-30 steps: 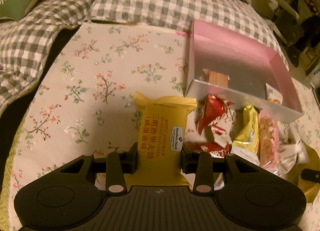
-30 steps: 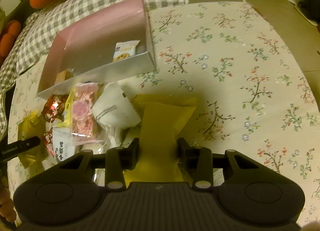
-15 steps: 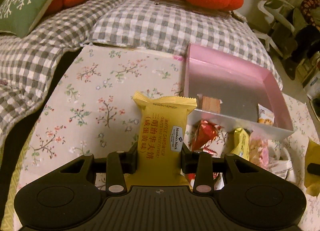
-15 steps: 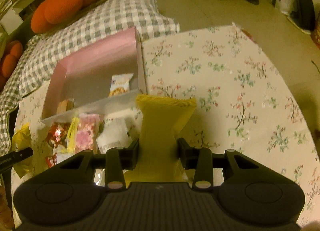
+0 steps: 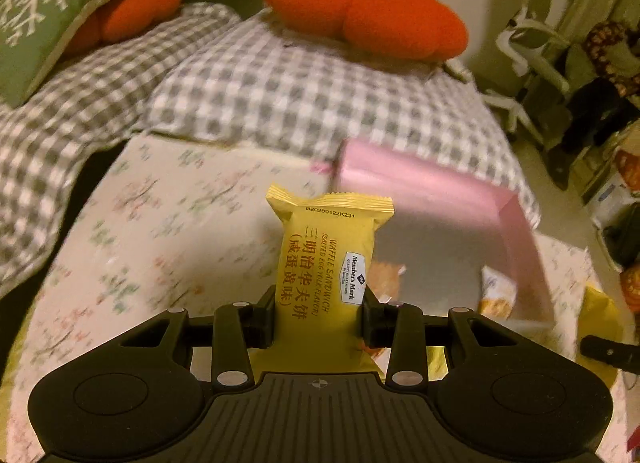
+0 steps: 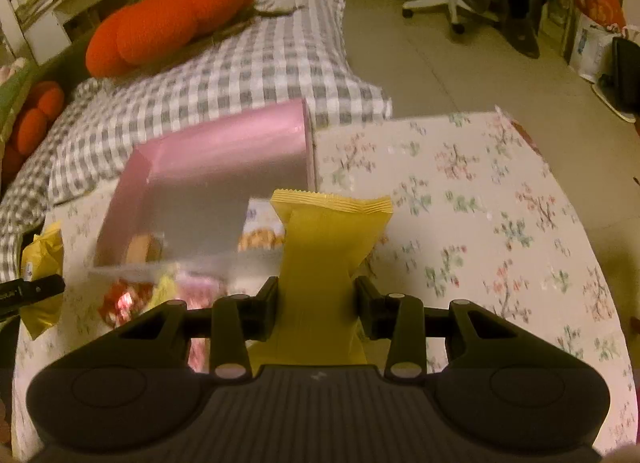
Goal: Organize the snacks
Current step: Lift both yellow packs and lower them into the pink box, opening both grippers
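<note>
Yellow wrappers fill both grips: the left tool is clamped on a waffle sandwich packet, and the right tool pinches a second yellow packet shown from its plain back. Both packets hang above the near wall of the pink box, which sits on the floral surface. Inside the box lie only a brown biscuit and a small cookie pack, so sorting looks barely begun. Just outside the box's near wall, a red foil snack and other loose packets, blurred, wait their turn, and the two held ones look bound for the box.
</note>
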The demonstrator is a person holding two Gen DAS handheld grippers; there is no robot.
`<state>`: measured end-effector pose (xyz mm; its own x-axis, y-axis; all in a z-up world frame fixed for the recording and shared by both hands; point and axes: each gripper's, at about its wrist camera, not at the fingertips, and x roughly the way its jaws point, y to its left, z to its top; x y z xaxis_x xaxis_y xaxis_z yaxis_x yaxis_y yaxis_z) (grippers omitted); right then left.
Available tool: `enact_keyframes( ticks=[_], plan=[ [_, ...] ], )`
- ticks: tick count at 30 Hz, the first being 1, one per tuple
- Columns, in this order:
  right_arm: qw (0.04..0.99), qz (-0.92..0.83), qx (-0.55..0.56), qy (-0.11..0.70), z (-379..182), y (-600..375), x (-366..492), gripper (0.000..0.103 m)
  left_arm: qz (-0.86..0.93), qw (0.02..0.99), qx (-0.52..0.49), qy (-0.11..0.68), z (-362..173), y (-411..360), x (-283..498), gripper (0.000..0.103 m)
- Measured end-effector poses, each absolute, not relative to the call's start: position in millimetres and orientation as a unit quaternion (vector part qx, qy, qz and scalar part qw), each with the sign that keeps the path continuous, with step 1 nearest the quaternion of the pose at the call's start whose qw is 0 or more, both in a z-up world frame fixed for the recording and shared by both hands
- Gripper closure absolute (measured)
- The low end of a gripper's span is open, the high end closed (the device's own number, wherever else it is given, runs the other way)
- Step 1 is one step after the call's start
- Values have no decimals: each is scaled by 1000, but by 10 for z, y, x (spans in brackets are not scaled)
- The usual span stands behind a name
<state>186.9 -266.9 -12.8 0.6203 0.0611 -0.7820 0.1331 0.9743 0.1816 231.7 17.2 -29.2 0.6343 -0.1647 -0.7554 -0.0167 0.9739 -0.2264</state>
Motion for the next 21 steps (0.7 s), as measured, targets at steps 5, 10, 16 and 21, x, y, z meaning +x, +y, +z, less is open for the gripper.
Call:
enact_keyframes(
  ticks=[5, 10, 16, 21],
  plan=[
    [900, -10, 113, 420, -109, -2616, 2068, 67, -74, 895, -130, 420, -287, 7, 2527, 67],
    [904, 2, 123, 409, -132, -2564, 2323, 67, -107, 893, -132, 417, -350, -211, 2722, 67],
    [906, 39, 154, 391, -169, -2468, 2556, 67, -148, 878, -164, 424, -517, -429, 2932, 67],
    [903, 47, 163, 395, -307, -2397, 2683, 67, -137, 876, -142, 440, -740, -542, 3039, 67]
  ],
)
